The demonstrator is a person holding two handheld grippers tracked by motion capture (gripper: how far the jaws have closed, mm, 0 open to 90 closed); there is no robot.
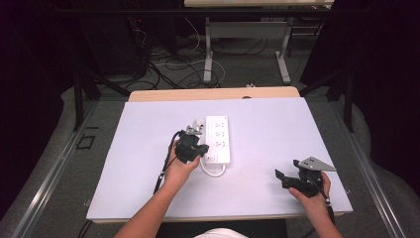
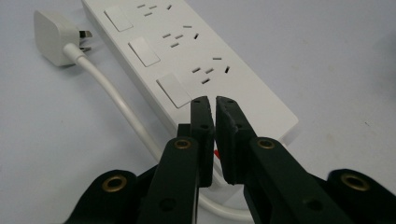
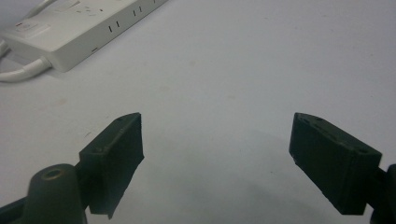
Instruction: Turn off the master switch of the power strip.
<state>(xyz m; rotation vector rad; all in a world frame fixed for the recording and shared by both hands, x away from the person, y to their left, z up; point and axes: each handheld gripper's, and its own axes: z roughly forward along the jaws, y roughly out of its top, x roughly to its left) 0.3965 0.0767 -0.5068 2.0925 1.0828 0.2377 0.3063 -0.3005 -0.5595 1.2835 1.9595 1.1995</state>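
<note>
The left gripper (image 2: 215, 103) is hovering at the near end of the power strip (image 2: 196, 70), mid-frame in the high view, jaws nearly together with nothing between them, likely aiming at the red switch. Pressing squarely down would help; the plug (image 2: 51, 30) is lying loose upper left. The right gripper (image 3: 217, 163) is waiting wide open, lower right

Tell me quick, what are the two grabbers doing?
Left gripper: shut, nothing between its jaws, tips just over the white power strip.
Right gripper: open wide, empty, over the bare table.
</note>
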